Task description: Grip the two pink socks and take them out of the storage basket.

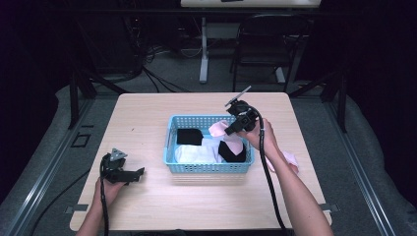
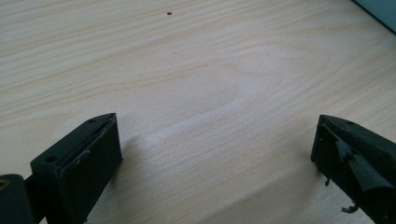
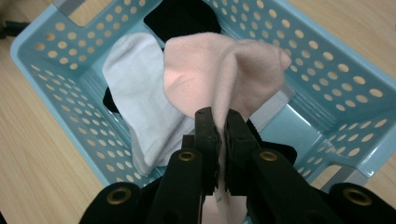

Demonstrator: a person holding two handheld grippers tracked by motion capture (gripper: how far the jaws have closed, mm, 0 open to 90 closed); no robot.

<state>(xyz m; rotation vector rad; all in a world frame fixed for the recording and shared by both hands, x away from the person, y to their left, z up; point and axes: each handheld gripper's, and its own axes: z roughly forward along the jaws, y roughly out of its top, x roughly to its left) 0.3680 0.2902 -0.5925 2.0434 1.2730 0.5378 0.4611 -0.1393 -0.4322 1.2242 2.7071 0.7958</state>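
A light blue perforated basket (image 1: 169,147) (image 3: 44,70) sits mid-table and holds black, white and pink cloths. My right gripper (image 1: 231,129) (image 3: 220,117) hangs over the basket's right half, shut on a pink cloth (image 1: 218,129) (image 3: 219,70) that drapes from its jaws above a white cloth (image 1: 196,154) (image 3: 135,88) and a black cloth (image 1: 189,136) (image 3: 182,16). Another black cloth (image 1: 231,152) lies at the basket's front right. My left gripper (image 1: 137,174) (image 2: 215,140) rests low over bare wood to the left of the basket, open with nothing between its jaws.
Another pink cloth (image 1: 291,160) lies on the table (image 1: 147,113) right of the basket, partly behind the right forearm. Beyond the table stand a chair (image 1: 265,44) and a white table leg (image 1: 203,49), with cables on the floor.
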